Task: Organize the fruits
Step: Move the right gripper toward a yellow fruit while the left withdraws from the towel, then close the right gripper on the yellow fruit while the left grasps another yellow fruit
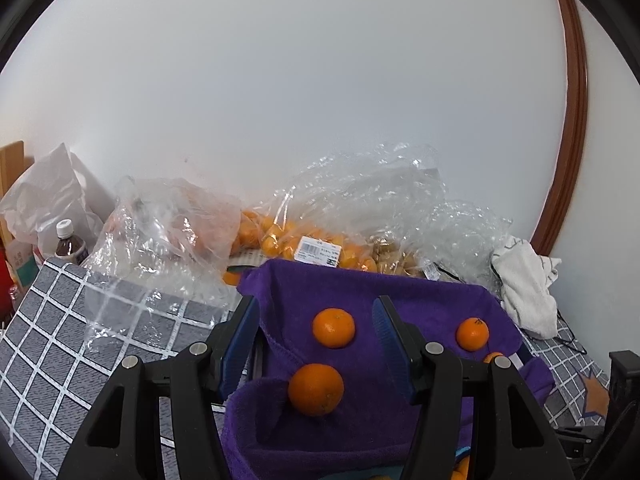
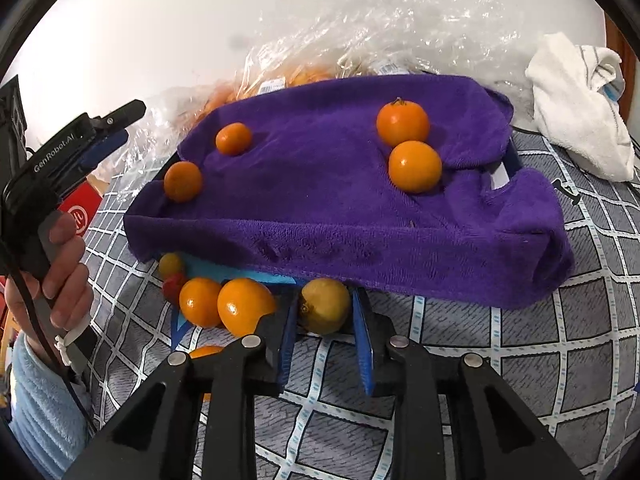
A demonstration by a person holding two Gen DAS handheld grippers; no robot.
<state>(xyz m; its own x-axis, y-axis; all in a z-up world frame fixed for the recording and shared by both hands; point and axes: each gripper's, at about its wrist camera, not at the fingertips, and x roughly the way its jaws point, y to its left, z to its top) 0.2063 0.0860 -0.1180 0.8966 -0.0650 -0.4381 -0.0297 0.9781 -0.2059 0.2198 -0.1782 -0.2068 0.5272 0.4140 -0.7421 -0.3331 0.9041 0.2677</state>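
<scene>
A purple towel [image 2: 320,208] lies draped over a raised tray with several oranges on it, such as one at the far right [image 2: 402,123] and one on the left [image 2: 183,181]. At the towel's front edge my right gripper [image 2: 325,312] is shut on a yellowish fruit [image 2: 324,300], beside two oranges [image 2: 244,306]. My left gripper [image 1: 316,308] hovers open over the towel [image 1: 360,420]. An orange [image 1: 316,389] lies below and between its fingers, untouched, with another orange [image 1: 333,327] just beyond. In the right wrist view the left gripper [image 2: 124,124] is held by a hand at the left.
Clear plastic bags [image 1: 168,232], one full of oranges [image 1: 280,236], pile up against the white wall. A white cloth [image 2: 580,112] lies at the right, a bottle [image 1: 70,244] at the left. A grey checked cloth [image 2: 520,360] covers the surface. A red box [image 2: 82,210] sits by the hand.
</scene>
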